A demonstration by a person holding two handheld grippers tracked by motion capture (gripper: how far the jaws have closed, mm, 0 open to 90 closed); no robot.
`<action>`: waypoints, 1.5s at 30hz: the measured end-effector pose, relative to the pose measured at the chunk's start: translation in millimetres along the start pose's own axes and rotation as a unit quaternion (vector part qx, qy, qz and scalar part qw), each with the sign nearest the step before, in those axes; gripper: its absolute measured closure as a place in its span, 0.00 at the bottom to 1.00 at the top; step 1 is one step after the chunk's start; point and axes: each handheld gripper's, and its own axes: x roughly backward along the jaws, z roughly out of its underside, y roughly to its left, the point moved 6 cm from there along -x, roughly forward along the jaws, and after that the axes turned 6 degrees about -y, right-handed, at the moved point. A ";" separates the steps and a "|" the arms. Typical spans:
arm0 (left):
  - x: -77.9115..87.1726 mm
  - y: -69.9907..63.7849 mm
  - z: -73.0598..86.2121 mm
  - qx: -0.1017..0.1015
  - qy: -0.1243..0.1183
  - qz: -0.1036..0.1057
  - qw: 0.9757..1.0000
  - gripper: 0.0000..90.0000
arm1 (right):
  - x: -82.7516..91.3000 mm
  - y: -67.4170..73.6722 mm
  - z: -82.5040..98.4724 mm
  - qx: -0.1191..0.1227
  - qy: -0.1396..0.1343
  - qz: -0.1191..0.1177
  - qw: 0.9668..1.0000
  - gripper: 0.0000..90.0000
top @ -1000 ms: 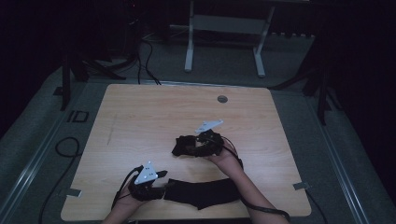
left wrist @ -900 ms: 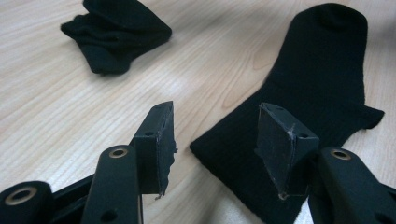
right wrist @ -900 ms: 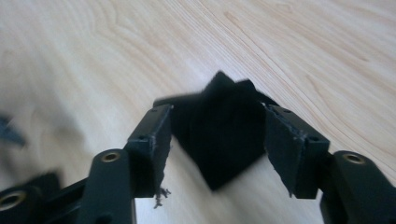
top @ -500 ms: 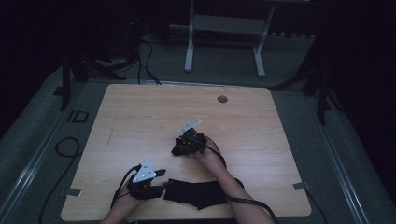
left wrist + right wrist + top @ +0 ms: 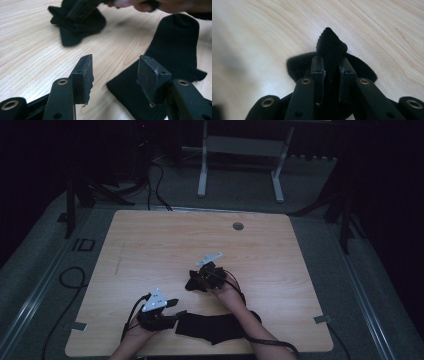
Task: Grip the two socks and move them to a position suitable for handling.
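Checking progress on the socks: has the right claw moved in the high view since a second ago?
Yes. The right claw has shifted left and toward the near table edge, away from the grommet hole. Its jaws have just been closing and now pinch the bunched black sock.

Two black socks (image 5: 212, 327) (image 5: 196, 281), two tongs (image 5: 172, 304) (image 5: 192, 281), one wooden table (image 5: 165, 245)

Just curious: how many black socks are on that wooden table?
2. One flat black sock lies by the table's near edge, beside the left gripper. The other, a bunched black sock, sits mid-table, pinched in the right gripper.
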 end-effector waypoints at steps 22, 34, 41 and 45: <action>-52.9 3.2 -45.6 0.017 0.018 -0.018 1.000 0.62 | 52.6 21.1 -0.4 0.011 -0.059 -0.026 0.998 0.86; -59.0 1.7 -54.0 -0.004 0.024 -0.036 0.999 0.99 | 65.3 8.0 4.0 -0.012 -0.067 -0.041 0.997 0.86; -49.0 6.7 -62.4 -0.013 0.014 -0.056 0.998 0.99 | 75.3 0.2 4.6 -0.022 -0.075 -0.052 0.996 0.88; -40.5 10.4 -69.8 -0.014 0.005 -0.065 0.998 1.00 | 83.0 -3.2 6.2 -0.025 -0.078 -0.058 0.995 0.93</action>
